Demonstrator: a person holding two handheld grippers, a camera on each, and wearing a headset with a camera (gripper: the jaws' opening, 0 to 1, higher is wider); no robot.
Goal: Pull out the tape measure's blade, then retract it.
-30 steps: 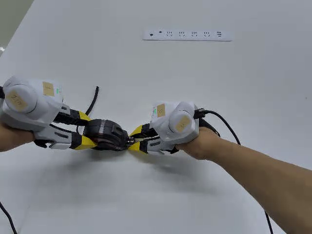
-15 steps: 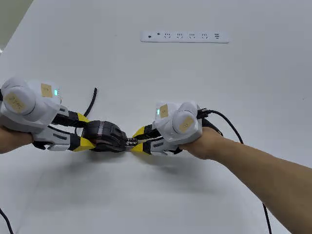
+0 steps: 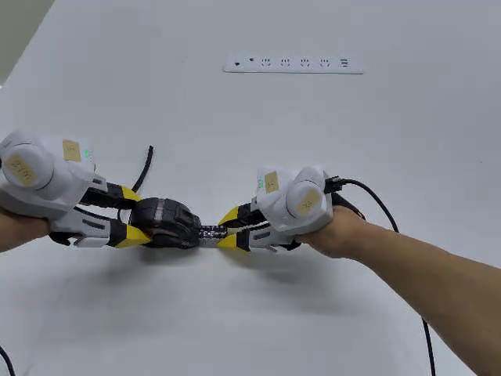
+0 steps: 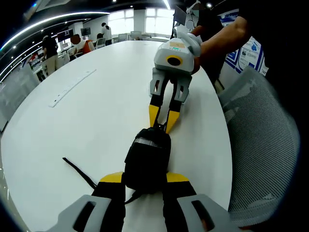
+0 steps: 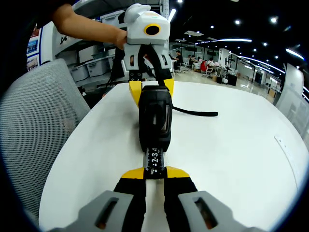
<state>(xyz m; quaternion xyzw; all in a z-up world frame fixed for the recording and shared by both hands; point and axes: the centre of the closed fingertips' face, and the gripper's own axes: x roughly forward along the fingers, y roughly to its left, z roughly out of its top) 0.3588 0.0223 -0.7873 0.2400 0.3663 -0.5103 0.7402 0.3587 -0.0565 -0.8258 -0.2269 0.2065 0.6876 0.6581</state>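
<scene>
On the white table (image 3: 235, 117), the left claw (image 3: 135, 213) clamps the tape measure (image 3: 166, 222) by its hard case, while the right claw (image 3: 225, 231) pinches the thin, likely springy blade (image 3: 210, 233) at its tip.

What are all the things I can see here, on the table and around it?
tape measure: one, black, on the table between the two grippers
blade: one, dark with white numbers, a short stretch out of the tape measure
strap: one, black, lying on the table behind the tape measure
power strip: one, white, far side of the table
table: one, white
chair: at least one, grey mesh, beside the table
cable: one, black, trailing from the right gripper
left gripper: one, white with yellow tips, shut on the tape measure
right gripper: one, white with yellow tips, shut on the blade
left hand, right hand: two, holding the grippers
</scene>
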